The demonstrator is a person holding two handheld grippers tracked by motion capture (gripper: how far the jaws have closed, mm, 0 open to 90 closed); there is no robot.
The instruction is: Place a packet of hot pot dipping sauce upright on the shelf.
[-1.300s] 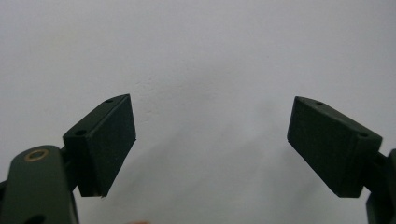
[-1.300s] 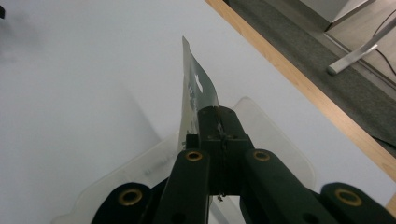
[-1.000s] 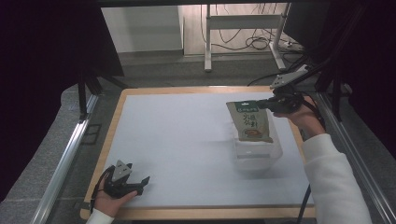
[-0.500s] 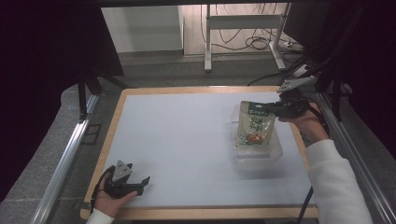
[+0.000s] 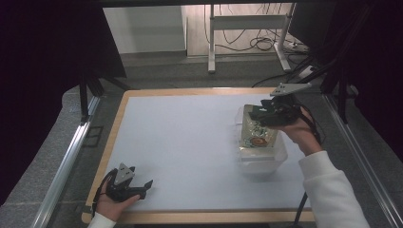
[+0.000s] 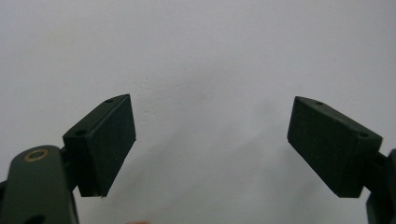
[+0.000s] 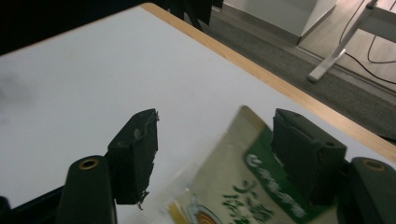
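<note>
Right claw [image 5: 256, 114], right of centre in the high view, jaws spread, having just been opening; the snack pouch [image 5: 257, 134] sits between them but is not pinched. Pouch stands tilted in the clear plastic container [image 5: 262, 159] on the white worktop [image 5: 180, 142]. In the right gripper view the pouch [image 7: 243, 186] is blurred at lower centre. Left claw [image 5: 142, 186], lower left, rests on the worktop, jaws spread, nothing between them.

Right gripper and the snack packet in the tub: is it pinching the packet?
Apart. In the right gripper view the right gripper has just opened; the snack packet lies between its jaws, with a gap beside the left pad.
</note>
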